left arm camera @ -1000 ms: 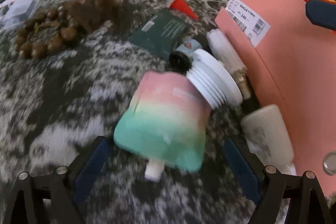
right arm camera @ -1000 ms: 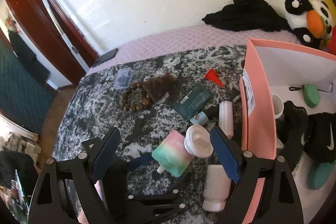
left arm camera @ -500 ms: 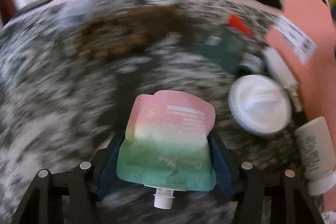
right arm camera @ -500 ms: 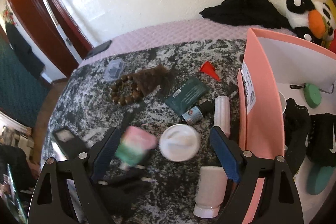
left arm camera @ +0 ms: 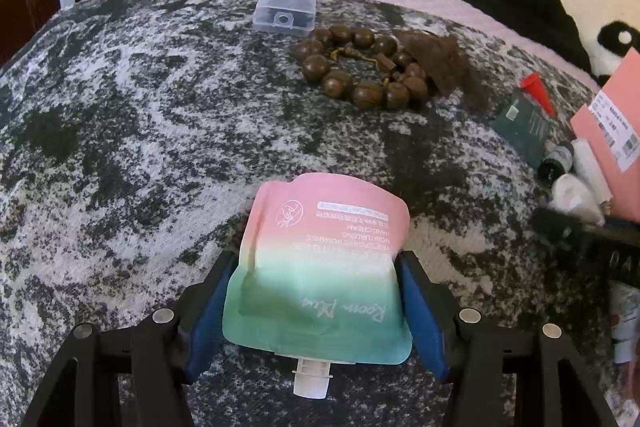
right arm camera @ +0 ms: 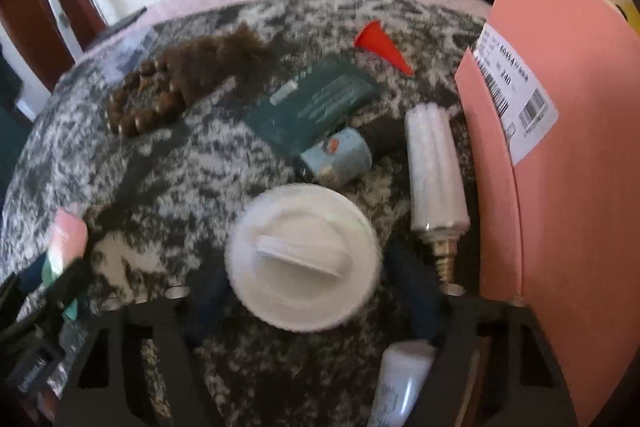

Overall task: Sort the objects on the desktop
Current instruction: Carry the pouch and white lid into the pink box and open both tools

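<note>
My left gripper [left arm camera: 316, 311] is shut on a pink-and-green hand cream pouch [left arm camera: 324, 263], spout toward the camera, held over the black-and-white cloth [left arm camera: 140, 147]. The pouch also shows at the left edge of the right wrist view [right arm camera: 66, 239]. My right gripper [right arm camera: 308, 291] has come down around a round white lid [right arm camera: 302, 257]; its blue pads sit close on both sides of the lid, and blur hides whether they touch it.
A pink box [right arm camera: 560, 131] stands at the right. Beside it lie a white tube [right arm camera: 434, 167], a small bottle [right arm camera: 340, 157], a dark green packet [right arm camera: 316, 103] and a red cone [right arm camera: 380, 43]. A wooden bead bracelet [left arm camera: 356, 71] and a clear case [left arm camera: 286, 9] lie farther back.
My left gripper closed on the pouch and carried it left, away from the white lid. My right gripper dropped down and forward until its fingers flank the lid.
</note>
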Motion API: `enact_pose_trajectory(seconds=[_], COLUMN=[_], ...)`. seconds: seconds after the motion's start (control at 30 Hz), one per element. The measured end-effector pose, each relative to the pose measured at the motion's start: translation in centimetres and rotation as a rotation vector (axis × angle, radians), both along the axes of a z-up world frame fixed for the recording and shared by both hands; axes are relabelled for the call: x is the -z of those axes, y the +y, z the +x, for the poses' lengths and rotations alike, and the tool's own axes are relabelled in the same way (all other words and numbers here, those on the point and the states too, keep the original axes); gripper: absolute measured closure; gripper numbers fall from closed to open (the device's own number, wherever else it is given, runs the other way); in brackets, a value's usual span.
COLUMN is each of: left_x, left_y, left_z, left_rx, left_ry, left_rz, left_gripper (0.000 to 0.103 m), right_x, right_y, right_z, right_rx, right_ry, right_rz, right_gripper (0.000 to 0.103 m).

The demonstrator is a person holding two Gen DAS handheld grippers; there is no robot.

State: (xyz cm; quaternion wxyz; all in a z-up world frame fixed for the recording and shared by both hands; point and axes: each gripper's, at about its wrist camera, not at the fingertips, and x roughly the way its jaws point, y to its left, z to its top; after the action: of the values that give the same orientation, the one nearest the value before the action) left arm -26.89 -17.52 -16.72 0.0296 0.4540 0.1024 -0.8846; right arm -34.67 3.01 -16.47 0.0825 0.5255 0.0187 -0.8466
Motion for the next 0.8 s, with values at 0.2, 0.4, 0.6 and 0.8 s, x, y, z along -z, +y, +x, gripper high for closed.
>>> enact_pose_trajectory(seconds=[0.2, 0.4, 0.6, 0.8], left_x=[-1.0, -3.7, -7.5, -11.3], left_y=[0.4, 1.0, 2.4, 4.3], left_z=[1.3, 5.7, 11.9, 17.5], left_rx=[-0.011, -0.032, -0.018, 0.028], left_ry=[-0.004, 0.021, 0.087, 0.156], left_rz=[-0.005, -0.045, -0.098, -0.121], left_gripper=[0.036, 0.036, 0.036, 0.036], right_x=[-1.6, -4.3, -7.7, -10.7], right_y=[-0.3, -1.6, -1.5, 0.8], right_z=[2.7, 8.9, 16.2, 22.8], right_rx=[-0.055, -0.132, -0.195, -0.21], right_ry=[0.028, 0.064, 0.103, 0.148], right_rz=[-0.065, -0.102, -0.144, -0.186], right_gripper=[0.037, 0.037, 0.037, 0.037])
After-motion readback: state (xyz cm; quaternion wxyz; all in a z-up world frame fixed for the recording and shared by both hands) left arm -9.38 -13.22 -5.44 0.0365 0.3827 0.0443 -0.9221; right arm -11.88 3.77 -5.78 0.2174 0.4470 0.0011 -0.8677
